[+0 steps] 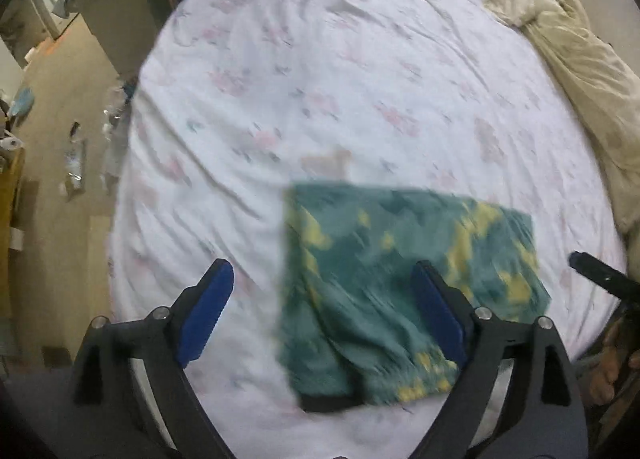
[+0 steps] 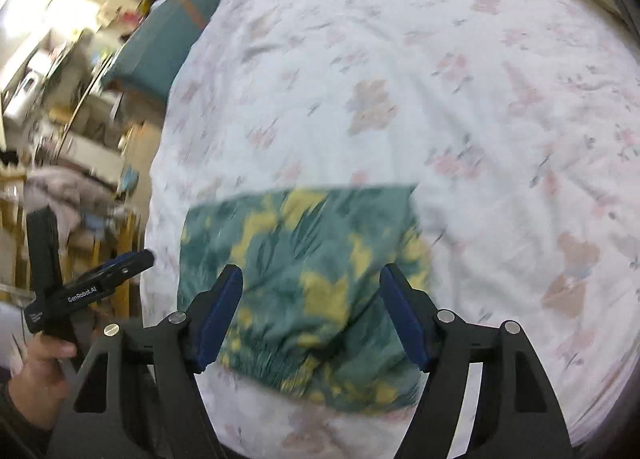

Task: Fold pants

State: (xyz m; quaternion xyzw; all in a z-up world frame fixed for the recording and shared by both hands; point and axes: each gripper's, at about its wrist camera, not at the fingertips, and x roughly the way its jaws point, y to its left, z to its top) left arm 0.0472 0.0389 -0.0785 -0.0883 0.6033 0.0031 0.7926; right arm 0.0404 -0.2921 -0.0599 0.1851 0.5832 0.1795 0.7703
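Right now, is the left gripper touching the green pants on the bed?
Cannot tell. In the left wrist view the left gripper is wide open above the pants, one finger overlapping them, but blur hides any gap. The right wrist view doesn't settle it.

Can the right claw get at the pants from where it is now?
Probably yes. The right claw is open and hangs right over the folded pants on the bed, with nothing between them; the left claw is off to the side.
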